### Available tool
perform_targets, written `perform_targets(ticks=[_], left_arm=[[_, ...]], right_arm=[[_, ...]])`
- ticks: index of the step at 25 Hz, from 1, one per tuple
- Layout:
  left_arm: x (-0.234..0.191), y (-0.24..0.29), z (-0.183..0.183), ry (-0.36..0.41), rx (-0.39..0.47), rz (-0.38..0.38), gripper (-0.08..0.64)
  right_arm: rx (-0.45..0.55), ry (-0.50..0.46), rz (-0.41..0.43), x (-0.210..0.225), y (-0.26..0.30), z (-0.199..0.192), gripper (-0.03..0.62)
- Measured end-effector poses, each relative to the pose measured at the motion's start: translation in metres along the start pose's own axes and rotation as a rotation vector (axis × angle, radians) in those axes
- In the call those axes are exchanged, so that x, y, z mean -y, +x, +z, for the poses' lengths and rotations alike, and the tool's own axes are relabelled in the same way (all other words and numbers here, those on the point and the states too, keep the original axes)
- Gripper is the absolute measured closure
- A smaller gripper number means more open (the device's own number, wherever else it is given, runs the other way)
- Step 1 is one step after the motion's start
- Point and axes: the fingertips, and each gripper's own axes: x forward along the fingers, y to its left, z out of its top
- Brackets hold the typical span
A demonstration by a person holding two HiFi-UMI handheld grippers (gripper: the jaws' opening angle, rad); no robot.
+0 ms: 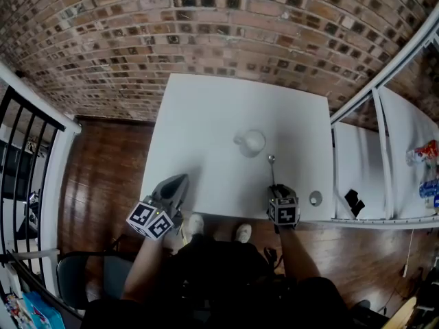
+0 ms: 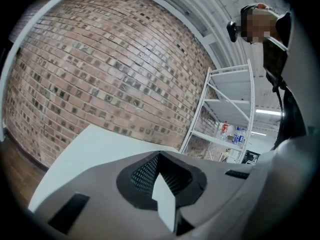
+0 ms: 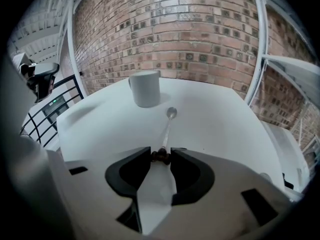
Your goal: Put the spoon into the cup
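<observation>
A white cup [image 1: 251, 142] [image 3: 145, 88] stands upright near the middle of the white table [image 1: 206, 129]. A metal spoon [image 1: 272, 170] [image 3: 167, 126] lies flat on the table just right of the cup, bowl toward it and handle toward me. My right gripper [image 1: 274, 187] [image 3: 160, 155] points down at the table, its jaws closed on the dark end of the spoon's handle. My left gripper [image 1: 180, 180] [image 2: 159, 155] hovers level at the table's near left edge, shut and holding nothing.
A small round metal disc [image 1: 315, 198] lies at the table's near right corner. White shelving [image 1: 384, 136] with bottles [image 1: 425, 153] stands close on the right, a black railing [image 1: 20, 149] on the left, a brick wall [image 1: 206, 26] behind. A chair [image 1: 82, 276] is by my left arm.
</observation>
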Motion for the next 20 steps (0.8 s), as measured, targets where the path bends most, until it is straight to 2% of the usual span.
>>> perform_targets(ticks=[5,20], left_arm=[[0.006,0.004,0.002,0.007,0.003,-0.015,0.555],[0.031,0.022,0.016,0.044,0.029,-0.070,0.555]], right_arm=[[0.071,0.009,-0.006,0.008,-0.017,0.020,0.460],[0.384,0.012,0.014,0.011,-0.091,0.120,0.461]])
